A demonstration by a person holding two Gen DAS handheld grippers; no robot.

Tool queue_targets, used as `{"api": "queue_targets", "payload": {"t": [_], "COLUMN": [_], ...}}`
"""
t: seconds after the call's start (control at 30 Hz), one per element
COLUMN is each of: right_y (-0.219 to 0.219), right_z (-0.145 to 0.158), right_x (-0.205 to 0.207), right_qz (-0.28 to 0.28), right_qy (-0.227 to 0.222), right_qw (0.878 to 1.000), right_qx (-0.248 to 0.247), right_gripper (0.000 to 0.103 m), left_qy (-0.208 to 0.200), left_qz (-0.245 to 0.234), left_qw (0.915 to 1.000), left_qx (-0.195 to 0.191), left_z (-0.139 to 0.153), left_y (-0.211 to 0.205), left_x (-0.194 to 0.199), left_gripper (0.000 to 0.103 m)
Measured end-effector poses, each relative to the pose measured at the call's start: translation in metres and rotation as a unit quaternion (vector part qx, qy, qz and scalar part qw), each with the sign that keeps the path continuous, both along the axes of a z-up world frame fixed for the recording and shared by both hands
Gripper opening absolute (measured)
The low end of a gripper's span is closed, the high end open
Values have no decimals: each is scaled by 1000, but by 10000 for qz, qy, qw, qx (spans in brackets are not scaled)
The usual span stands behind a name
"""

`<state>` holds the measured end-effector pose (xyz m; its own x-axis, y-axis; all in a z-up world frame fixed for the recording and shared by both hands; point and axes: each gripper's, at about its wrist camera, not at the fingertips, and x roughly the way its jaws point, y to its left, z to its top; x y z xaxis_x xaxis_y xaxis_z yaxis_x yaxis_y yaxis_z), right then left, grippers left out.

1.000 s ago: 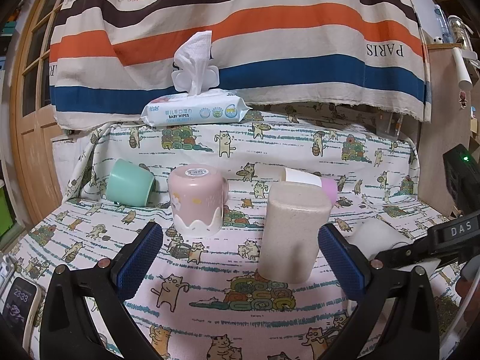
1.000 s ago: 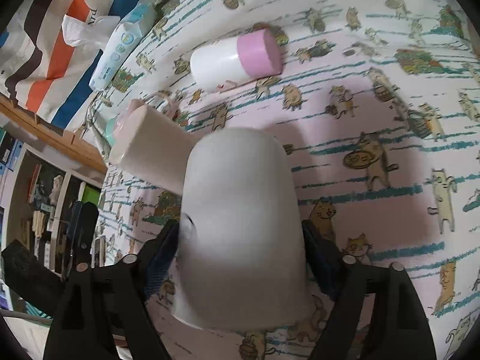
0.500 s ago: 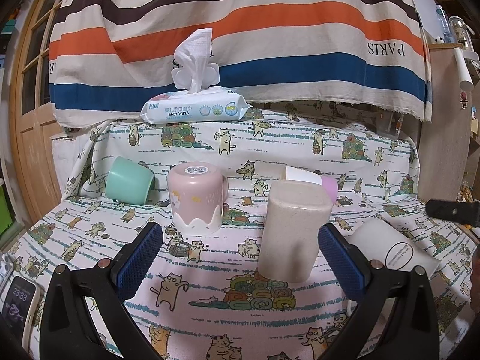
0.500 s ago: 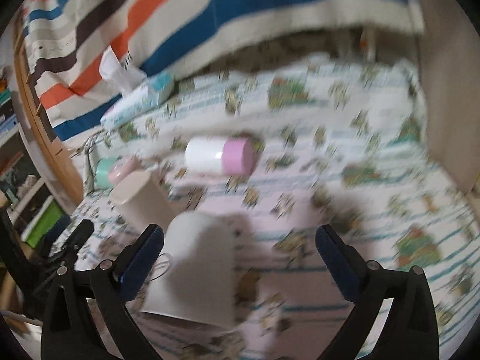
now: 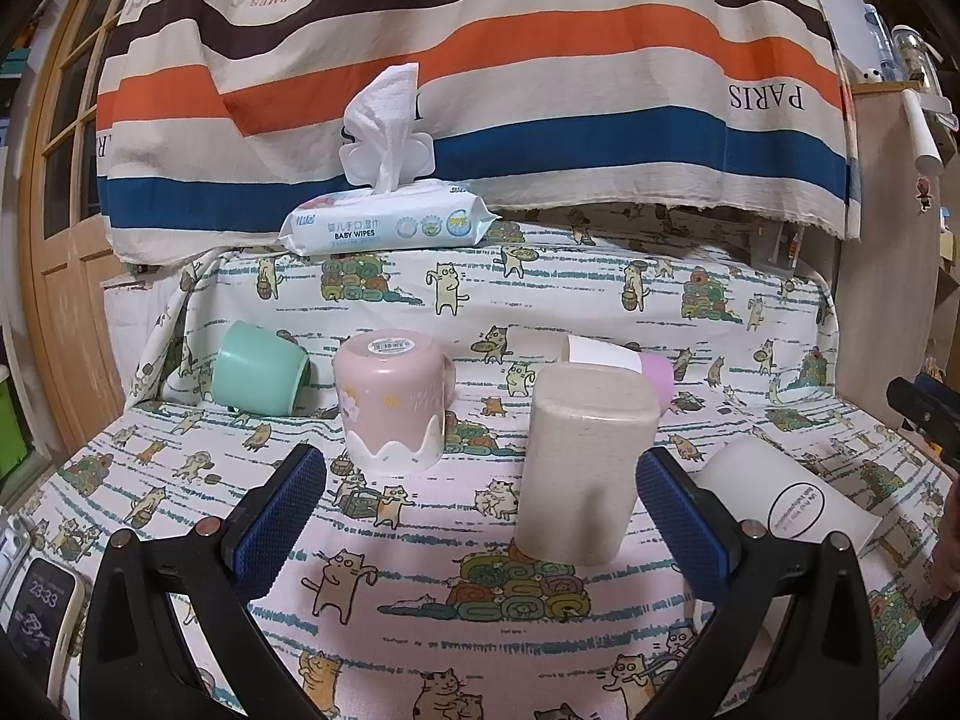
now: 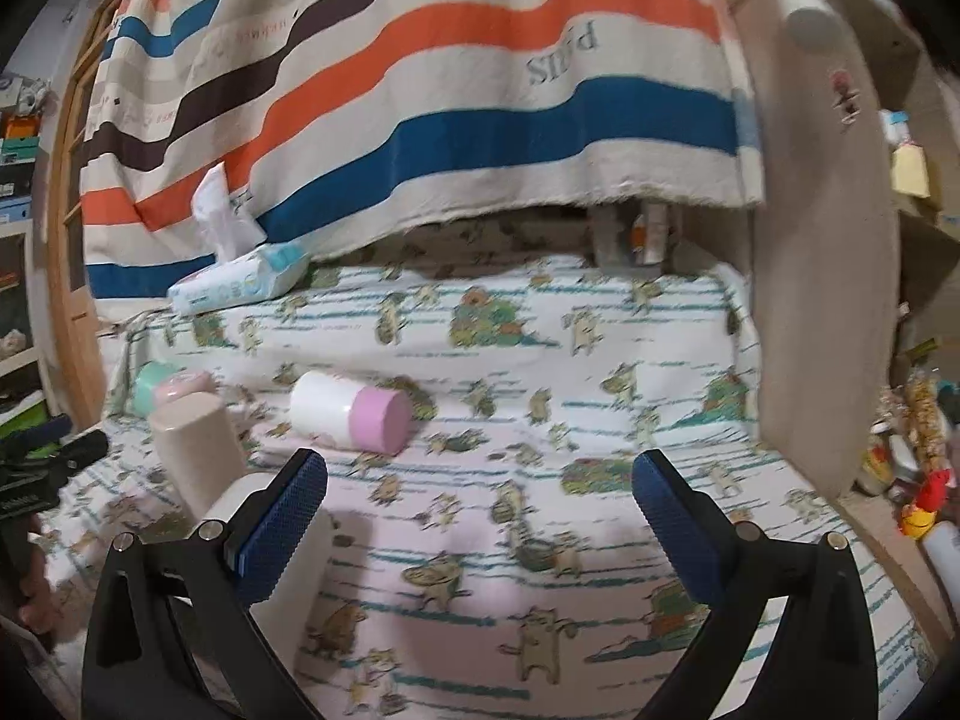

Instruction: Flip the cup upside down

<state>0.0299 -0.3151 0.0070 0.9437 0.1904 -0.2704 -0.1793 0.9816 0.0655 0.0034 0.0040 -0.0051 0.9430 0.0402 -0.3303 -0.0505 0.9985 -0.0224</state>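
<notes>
Across the top of both views a striped cloth [image 5: 540,60] is hanging. Below it the worktop [image 5: 420,570], covered in a cat-print sheet, is filling the rest of the frame.

I am holding my left tongs [image 5: 480,465] wide and empty low in the left view. My right tongs [image 6: 480,468] are gaping just as wide in the right view, gripping nothing.

A wipes pack [image 5: 390,228] is sitting at upper centre, on the ledge under the cloth.

The beige cup [image 5: 585,462] and the pink cup [image 5: 390,402] are standing mouth down at centre frame. The white cup [image 5: 780,492] with the ring logo is resting at lower right of the left view, beyond my left tongs' right-hand pad. In the right view it is peeking out behind the left-hand pad. It seems to be showing its closed end, but the lens is bending it and I cannot tell whether it is sitting square on its rim.

The mint cup [image 5: 258,369] at left is lying on its side, and so is the white-and-pink tumbler [image 6: 351,411] at centre left of the right view.

I am judging the tumbler the likely next one. To flip it cleanly I should be closing the pads across its middle and lifting it clear of the soft sheet. Then I should be rolling my wrist until the mouth is facing down, and letting go only once the rim is lying flat.
</notes>
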Motion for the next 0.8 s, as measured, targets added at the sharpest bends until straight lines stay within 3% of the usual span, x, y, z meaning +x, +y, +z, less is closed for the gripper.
{"api": "queue_targets", "payload": {"t": [0.2,0.33,0.5,0.67,0.8], "right_y": [-4,1,5,1,1], "right_z": [4,2,-1,-1,-1], "right_x": [-7,-4,-4,-5,-6], "right_qz": [-17,-74,-74,-241,-265], "right_qy": [-243,-125,-13,33,34], "right_qw": [9997,9996,9994,9992,9991], "right_qx": [-50,-243,-350,-323,-331], "right_gripper": [102,102,102,102,102], "left_qy": [30,202,516,1051,1812], "left_qz": [-4,-171,-177,-640,-903], "left_qw": [10000,9996,9980,9922,9767], "left_qx": [-10,-30,303,-192,-717], "left_z": [1,0,2,20,24], "left_y": [0,-2,-20,-41,-59], "left_x": [1,8,12,20,41], "left_gripper": [103,103,103,103,103]}}
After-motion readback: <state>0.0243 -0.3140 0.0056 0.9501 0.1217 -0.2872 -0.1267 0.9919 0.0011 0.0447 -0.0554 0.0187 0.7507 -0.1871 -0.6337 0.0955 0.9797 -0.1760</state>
